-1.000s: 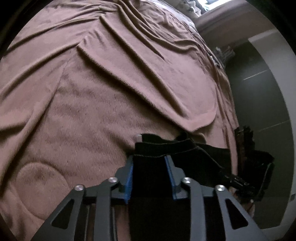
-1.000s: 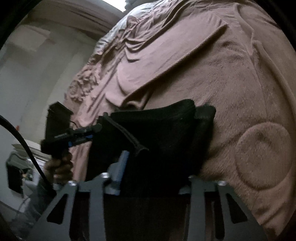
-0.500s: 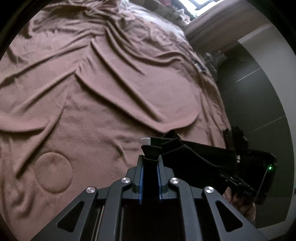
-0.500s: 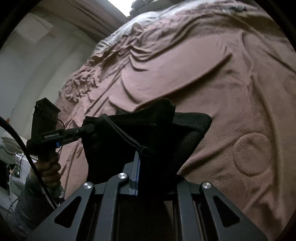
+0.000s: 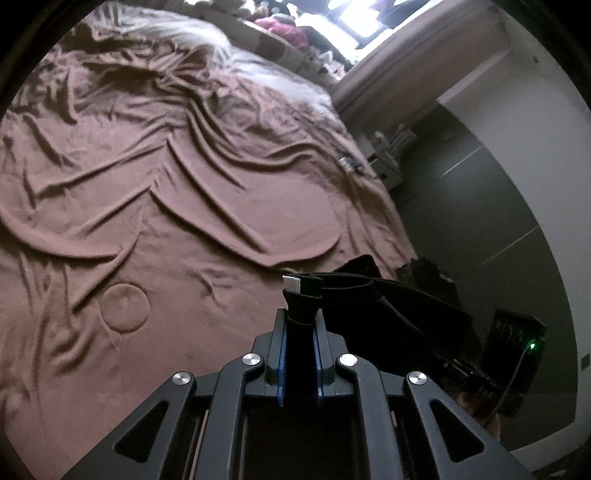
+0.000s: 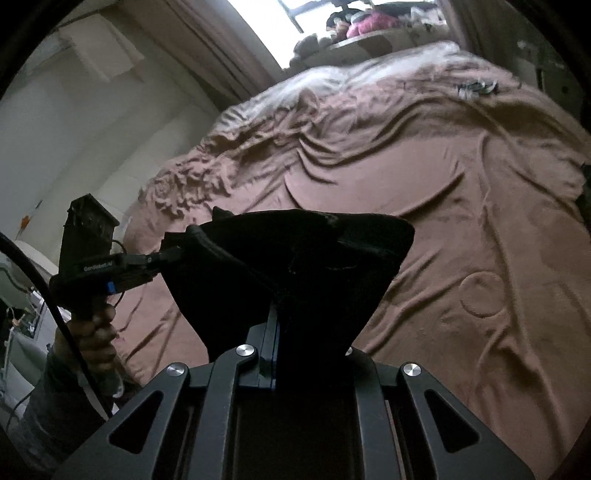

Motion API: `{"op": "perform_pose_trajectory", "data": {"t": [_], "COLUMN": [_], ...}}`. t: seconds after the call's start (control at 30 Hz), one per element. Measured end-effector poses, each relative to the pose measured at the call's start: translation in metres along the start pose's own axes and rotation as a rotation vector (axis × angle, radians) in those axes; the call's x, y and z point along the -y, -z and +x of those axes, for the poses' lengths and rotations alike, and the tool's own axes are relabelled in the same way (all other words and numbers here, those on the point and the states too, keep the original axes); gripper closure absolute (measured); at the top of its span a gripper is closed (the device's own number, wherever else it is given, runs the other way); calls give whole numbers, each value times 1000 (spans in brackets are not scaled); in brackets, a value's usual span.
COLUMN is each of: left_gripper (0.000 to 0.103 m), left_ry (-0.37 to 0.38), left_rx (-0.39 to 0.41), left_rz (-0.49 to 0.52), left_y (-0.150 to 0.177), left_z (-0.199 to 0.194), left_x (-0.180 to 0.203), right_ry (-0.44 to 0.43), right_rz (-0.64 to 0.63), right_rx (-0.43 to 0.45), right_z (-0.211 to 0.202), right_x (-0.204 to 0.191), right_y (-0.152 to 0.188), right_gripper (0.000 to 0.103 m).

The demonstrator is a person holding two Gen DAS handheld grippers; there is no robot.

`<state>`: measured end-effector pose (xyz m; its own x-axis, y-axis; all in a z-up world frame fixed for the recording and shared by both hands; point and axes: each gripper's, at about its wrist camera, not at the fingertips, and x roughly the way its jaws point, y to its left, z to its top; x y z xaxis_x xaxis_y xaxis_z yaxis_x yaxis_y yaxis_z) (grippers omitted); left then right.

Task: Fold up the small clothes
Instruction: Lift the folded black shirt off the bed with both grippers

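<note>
Both views are dimly lit, with daylight admitted only through a window (image 6: 332, 14) beyond the bed (image 5: 184, 221), where the glass is blown out to white. The brown bedcover is raked by soft shadows along its folds, and the black garment (image 6: 295, 266) is left nearly without detail. Strong fisheye bending and dark vignetting are seen at the edges, with slight blur throughout.

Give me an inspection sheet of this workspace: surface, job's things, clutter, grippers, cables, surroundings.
Surface: bed under a wrinkled brown blanket, with a round imprint.
Job's things: one black garment, lifted off the blanket, stretched between both grippers; white tag at the left corner.
Clutter: small items on the blanket's far edge, too small to tell.
Grippers: left gripper and right gripper each shut on the garment, jaws having just closed.
Cables: black cable by the left hand.
Surroundings: curtain, bright window, white walls.
</note>
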<state>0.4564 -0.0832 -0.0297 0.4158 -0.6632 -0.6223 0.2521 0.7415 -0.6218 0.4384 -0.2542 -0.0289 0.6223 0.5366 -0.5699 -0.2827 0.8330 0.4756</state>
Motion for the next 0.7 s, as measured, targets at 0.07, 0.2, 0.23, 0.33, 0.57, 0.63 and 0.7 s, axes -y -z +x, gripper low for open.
{"op": "perform_pose_trajectory", "data": {"t": [0.07,0.2,0.23,0.33,0.57,0.63,0.7], "left_gripper": [92,92,92,92,92,92,92], "left_ry": [11,31,34,38,52,53,47], "left_rx": [23,74,83,114,181,200,214], "left_rz": [10,42,48,65,110,121,131], "left_y": [5,15,17,26,45,52,58], "left_z": [-16,-51,-58,-82,-135,-151,-163], "left_x": [10,33,37,52,83,90,97], "right_ry": [-1,0,0,-5,-15,-17,-30], "right_rz": [-20,-62,-71,-96,-160,-177,-193], "right_rx": [27,68,78,113,181,198,219], "right_z": [-18,-55,-64,-90,-147,-159,-173], "right_x": [-12,-32,-38,-52,-85,-93,-102], "right_y": [7,23,26,37,64,69,75], "right_gripper": [95,95,95,95,95,95,95]}}
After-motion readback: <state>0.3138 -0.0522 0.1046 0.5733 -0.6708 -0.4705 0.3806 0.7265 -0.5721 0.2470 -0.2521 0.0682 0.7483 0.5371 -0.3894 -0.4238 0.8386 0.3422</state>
